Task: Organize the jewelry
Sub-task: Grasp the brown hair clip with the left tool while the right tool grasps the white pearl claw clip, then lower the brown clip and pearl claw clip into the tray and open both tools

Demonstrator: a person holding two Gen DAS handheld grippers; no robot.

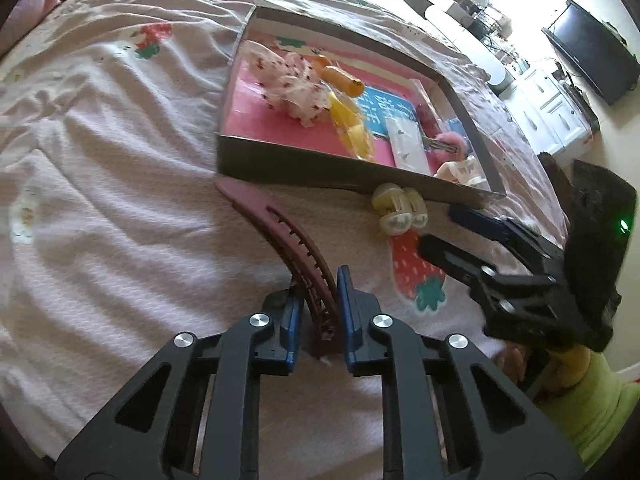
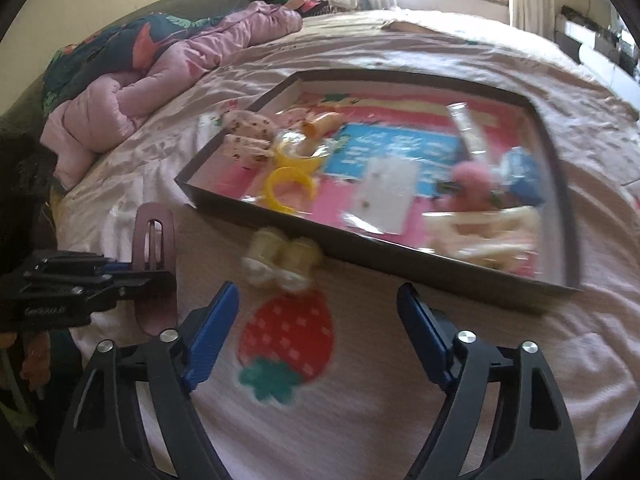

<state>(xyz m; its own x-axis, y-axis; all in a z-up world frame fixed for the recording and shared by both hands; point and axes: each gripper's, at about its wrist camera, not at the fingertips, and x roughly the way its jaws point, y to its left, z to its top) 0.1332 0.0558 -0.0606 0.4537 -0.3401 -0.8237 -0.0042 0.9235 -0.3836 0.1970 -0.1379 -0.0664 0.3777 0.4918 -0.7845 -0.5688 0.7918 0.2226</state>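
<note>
Angled steeply down at the bedsheet (image 1: 120, 200), the left gripper (image 1: 318, 316) clamps the maroon hair clip (image 1: 288, 240) while the right gripper (image 2: 318, 336) hangs wide open, empty.

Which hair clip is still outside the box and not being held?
The pale yellow hair clip, lying on the bedsheet against the box wall. The dark red hair clip is pinched in the left hand-held gripper.

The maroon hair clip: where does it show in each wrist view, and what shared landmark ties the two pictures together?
Left wrist view: the maroon hair clip arcs from bottom centre up-left, clamped between the left gripper fingers.
Right wrist view: the clip stands at left, held by the left gripper.
Shared landmark: the strawberry print on the bedsheet, just below the pale yellow claw clip.
</note>
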